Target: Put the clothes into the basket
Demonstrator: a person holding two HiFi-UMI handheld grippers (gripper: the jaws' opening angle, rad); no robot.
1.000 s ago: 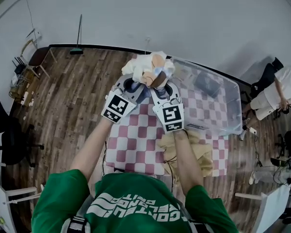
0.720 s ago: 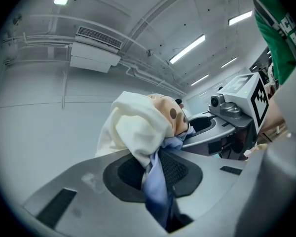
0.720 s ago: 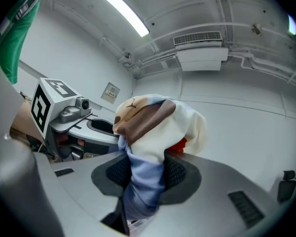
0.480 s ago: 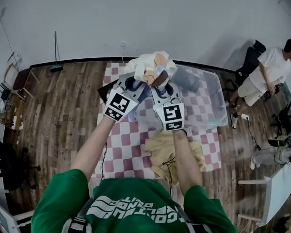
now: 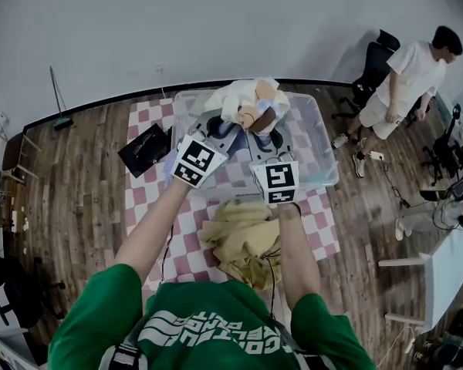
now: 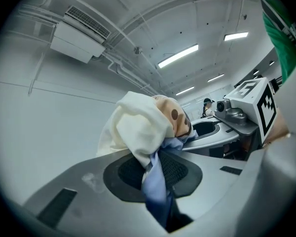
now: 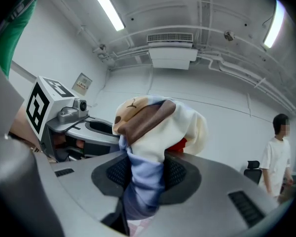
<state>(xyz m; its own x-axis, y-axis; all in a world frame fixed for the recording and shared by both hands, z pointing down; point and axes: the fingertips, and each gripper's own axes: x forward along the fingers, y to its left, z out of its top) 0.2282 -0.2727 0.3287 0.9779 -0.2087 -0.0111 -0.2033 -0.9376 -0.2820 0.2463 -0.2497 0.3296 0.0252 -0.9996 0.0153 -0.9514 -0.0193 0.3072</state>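
Two grippers carry one bundle of clothes (image 5: 245, 102), which now hangs over the clear basket (image 5: 325, 154), where a second ago it hung beside the basket's left end, above the checked tablecloth (image 5: 149, 200). Your left gripper (image 5: 219, 126) has its jaws nearly together, pinching a blue fold of the bundle between the pads, and your right gripper (image 5: 265, 139) stands a little wider, clamped on a thicker blue wad of the same bundle. Beige clothing (image 5: 243, 237) lies on the tablecloth just beside the basket's near wall.
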